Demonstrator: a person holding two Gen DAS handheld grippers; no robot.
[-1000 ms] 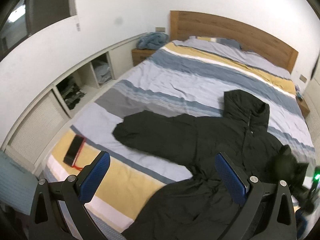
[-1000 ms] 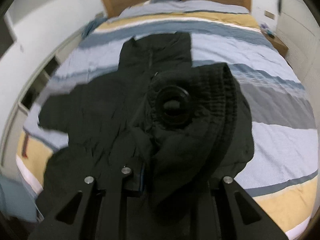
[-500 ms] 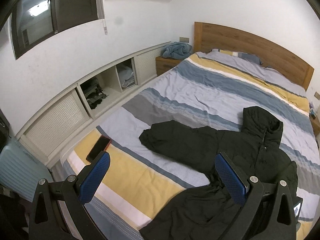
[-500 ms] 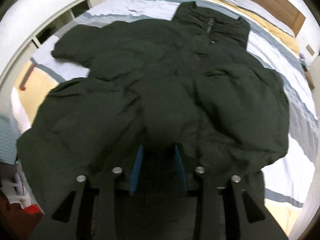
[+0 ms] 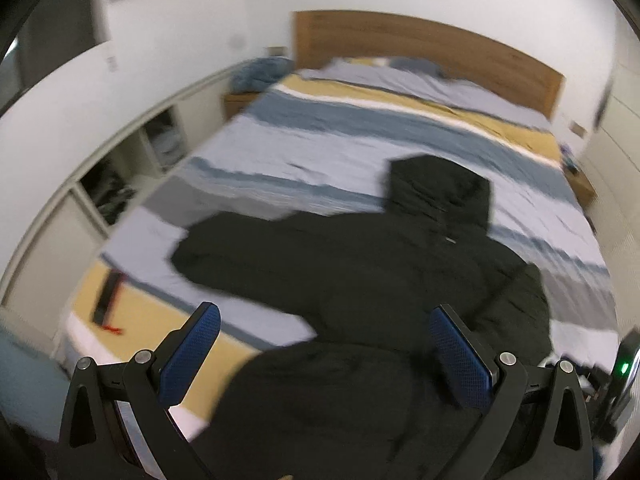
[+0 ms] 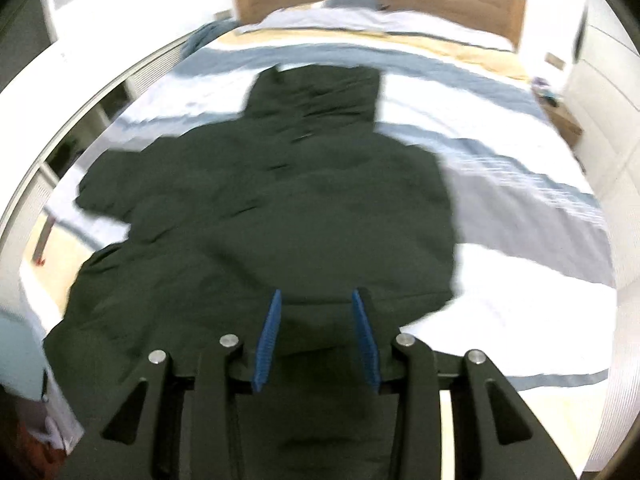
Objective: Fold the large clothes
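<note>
A large black hooded jacket (image 5: 360, 272) lies spread on the striped bed (image 5: 360, 128), hood toward the headboard. Its left sleeve (image 5: 224, 248) sticks out to the left. Its right sleeve lies folded in over the body. My left gripper (image 5: 324, 320) is wide open and empty above the jacket's lower left part. In the right wrist view the jacket (image 6: 280, 208) fills the middle. My right gripper (image 6: 316, 300) is partly open just above the jacket's lower edge, with nothing between its blue pads (image 6: 268, 336). Both views are blurred by motion.
A dark phone with a red cord (image 5: 106, 300) lies on the yellow stripe at the bed's left corner. Open wall shelves (image 5: 120, 184) run along the left. A wooden headboard (image 5: 420, 44) and nightstands (image 5: 240, 102) stand at the far end.
My right gripper has let go of the right sleeve, which now lies folded over the jacket body, and pulled back to the hem. My left gripper swung right, nearer the jacket.
</note>
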